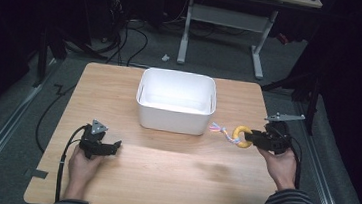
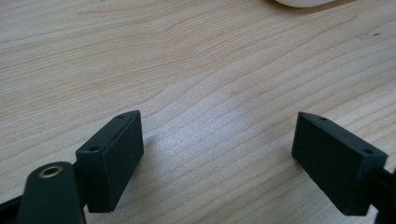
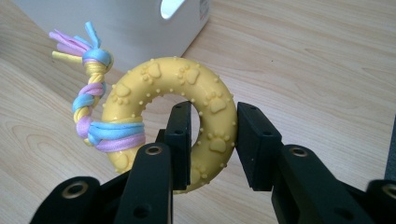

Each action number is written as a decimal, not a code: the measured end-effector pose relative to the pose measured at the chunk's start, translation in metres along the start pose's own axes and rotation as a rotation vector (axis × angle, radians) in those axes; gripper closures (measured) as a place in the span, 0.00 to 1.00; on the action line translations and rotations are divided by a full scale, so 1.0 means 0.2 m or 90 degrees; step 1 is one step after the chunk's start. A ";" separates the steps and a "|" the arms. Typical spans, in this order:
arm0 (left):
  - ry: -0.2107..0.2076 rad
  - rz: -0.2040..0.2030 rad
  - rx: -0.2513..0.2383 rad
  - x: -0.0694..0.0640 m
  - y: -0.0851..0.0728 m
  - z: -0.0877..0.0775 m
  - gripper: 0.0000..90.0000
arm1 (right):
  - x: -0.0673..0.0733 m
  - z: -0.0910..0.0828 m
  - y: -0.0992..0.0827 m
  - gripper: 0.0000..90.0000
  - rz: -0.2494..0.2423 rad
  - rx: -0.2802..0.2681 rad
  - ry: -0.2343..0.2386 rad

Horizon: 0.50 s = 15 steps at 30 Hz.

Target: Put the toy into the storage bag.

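Note:
My right gripper (image 1: 255, 138) (image 3: 212, 140) is shut on a yellow rubber ring toy (image 1: 242, 137) (image 3: 182, 93) with paw prints; one jaw passes through the ring's hole, the other presses its outer side. A braided pink, blue and yellow rope tail (image 1: 219, 130) (image 3: 93, 93) hangs from the ring. The toy is held above the table, just right of the white bin (image 1: 176, 100) (image 3: 116, 23). My left gripper (image 1: 113, 146) (image 2: 217, 158) rests low over the wooden table (image 1: 161, 180) at the front left, jaws wide open with nothing between them.
The white bin stands at the middle back of the table and looks empty. Beyond the table's far edge are a desk frame (image 1: 226, 26) and cables on the floor. Bare wood lies between the two hands.

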<state>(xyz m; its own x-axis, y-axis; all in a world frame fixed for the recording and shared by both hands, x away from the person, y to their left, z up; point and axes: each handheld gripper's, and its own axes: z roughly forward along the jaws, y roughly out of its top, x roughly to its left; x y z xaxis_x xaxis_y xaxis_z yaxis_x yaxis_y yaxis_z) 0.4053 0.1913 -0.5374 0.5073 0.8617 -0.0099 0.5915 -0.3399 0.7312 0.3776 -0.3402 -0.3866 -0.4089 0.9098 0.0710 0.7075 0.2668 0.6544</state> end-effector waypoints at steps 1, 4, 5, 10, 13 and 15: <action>0.000 0.000 0.000 0.00 0.00 0.00 0.19 | 0.00 0.00 0.01 0.75 -0.002 -0.001 -0.001; 0.000 0.000 0.000 0.00 0.00 0.00 0.19 | 0.00 -0.02 0.02 0.75 0.001 -0.003 -0.001; 0.000 0.000 0.000 0.00 0.00 0.00 0.19 | -0.01 -0.03 0.04 0.75 -0.001 -0.006 -0.001; 0.000 0.000 0.000 0.00 0.00 0.00 0.19 | -0.01 -0.05 0.08 0.75 0.001 -0.014 0.003; 0.000 0.000 0.000 0.00 0.00 0.00 0.19 | -0.01 -0.06 0.11 0.75 0.000 -0.017 0.002; 0.000 0.000 0.000 0.00 0.00 0.00 0.19 | -0.01 -0.07 0.14 0.75 0.000 -0.020 0.003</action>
<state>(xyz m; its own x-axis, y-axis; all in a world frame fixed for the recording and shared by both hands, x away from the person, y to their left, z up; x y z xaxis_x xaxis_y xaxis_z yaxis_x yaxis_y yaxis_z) 0.4053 0.1913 -0.5374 0.5073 0.8617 -0.0103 0.5918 -0.3397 0.7310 0.3899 -0.3397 -0.3584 -0.4119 0.9081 0.0752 0.6888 0.2563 0.6781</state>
